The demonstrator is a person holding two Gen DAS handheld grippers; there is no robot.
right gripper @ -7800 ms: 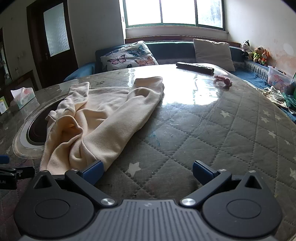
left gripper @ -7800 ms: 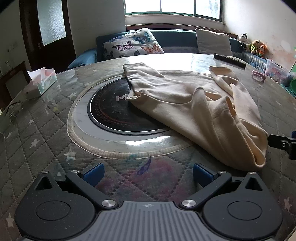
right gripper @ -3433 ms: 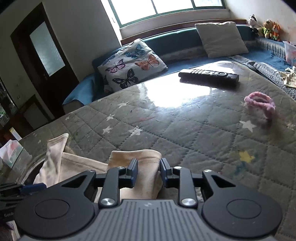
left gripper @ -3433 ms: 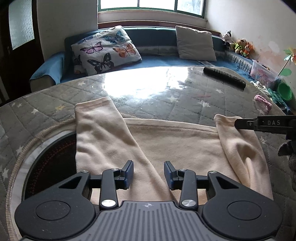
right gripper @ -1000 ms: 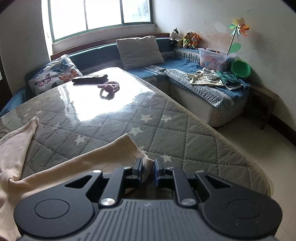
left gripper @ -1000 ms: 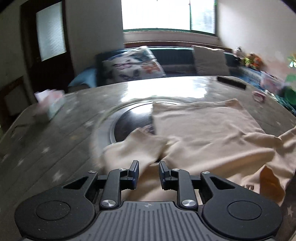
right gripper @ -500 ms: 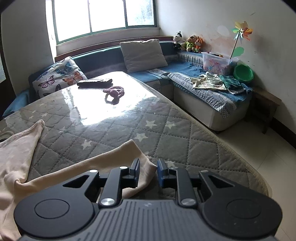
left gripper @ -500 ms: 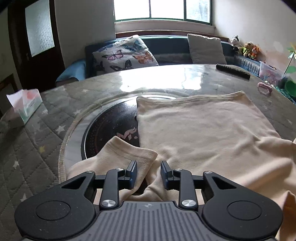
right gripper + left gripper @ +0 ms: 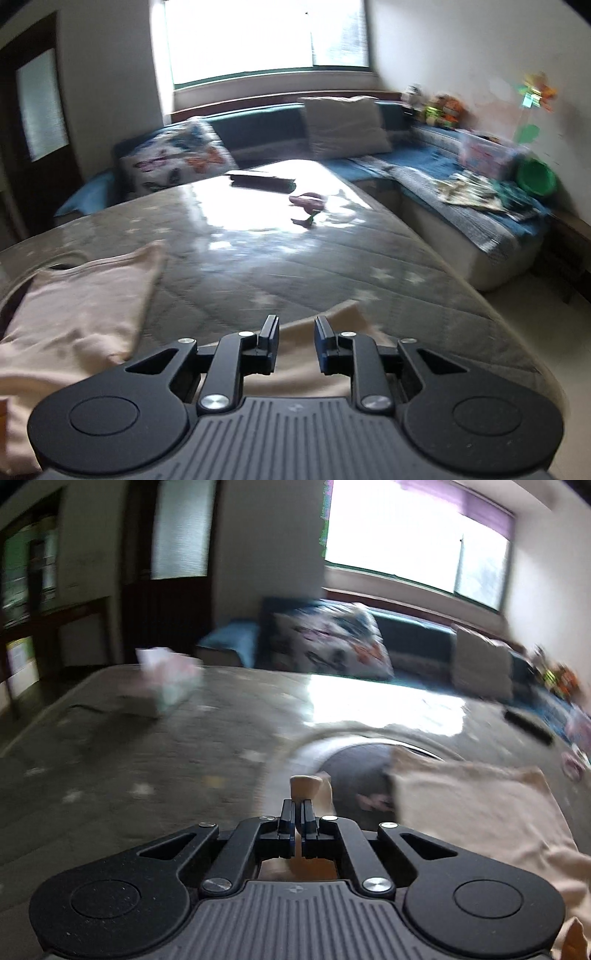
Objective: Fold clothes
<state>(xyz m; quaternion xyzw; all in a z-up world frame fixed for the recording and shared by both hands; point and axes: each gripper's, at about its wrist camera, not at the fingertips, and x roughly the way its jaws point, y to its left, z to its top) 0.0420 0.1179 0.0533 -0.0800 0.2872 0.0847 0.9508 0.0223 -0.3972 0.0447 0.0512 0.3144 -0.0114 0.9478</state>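
A cream garment (image 9: 476, 812) lies spread on the round quilted table (image 9: 129, 760); it also shows in the right wrist view (image 9: 74, 317). My left gripper (image 9: 297, 808) is shut on a cream sleeve end (image 9: 306, 785) and holds it raised above the table near the black hotplate (image 9: 354, 764). My right gripper (image 9: 295, 334) is open, its jaws apart just above the other sleeve end (image 9: 343, 314), which lies near the table's right edge. Both views are blurred by motion.
A tissue box (image 9: 166, 681) stands at the table's far left. A remote (image 9: 262, 181) and a pink hair tie (image 9: 308, 201) lie at the far side. A sofa with cushions (image 9: 343, 125) runs behind and right; the floor (image 9: 546, 332) drops off right.
My left gripper closed on the sleeve end, lifted it and swung left. My right gripper opened, let go of the other sleeve and pulled back a little.
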